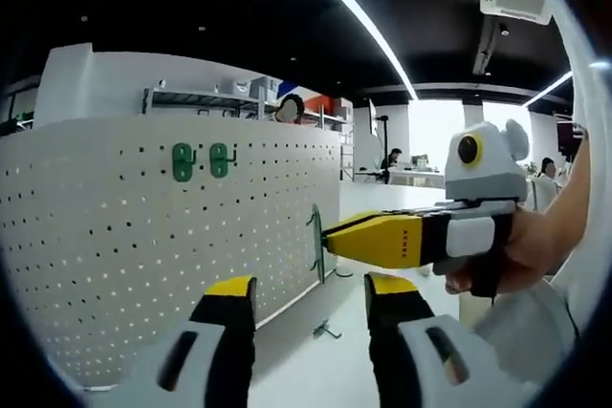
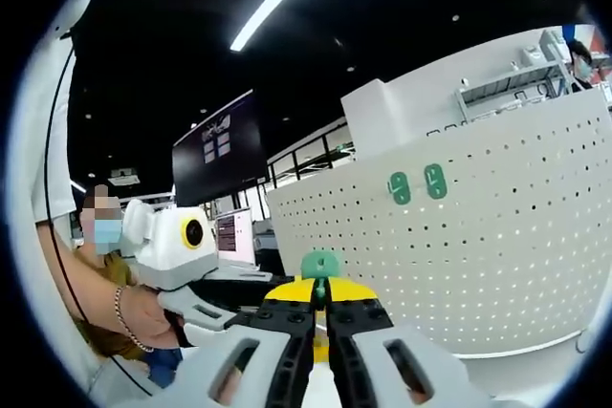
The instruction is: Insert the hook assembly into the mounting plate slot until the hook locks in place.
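Your right gripper (image 2: 320, 308) has its jaws closed on a green hook (image 2: 319, 267) sticking out past the tips. Your left gripper (image 1: 311, 301) is open and empty. The white pegboard (image 1: 115, 236), carrying two green hooks (image 1: 200, 161), stands beyond both on a white table (image 1: 306, 370).

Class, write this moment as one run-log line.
right gripper: shut on green hook | left gripper: open | pegboard: two green hooks mounted | spare hook: on table
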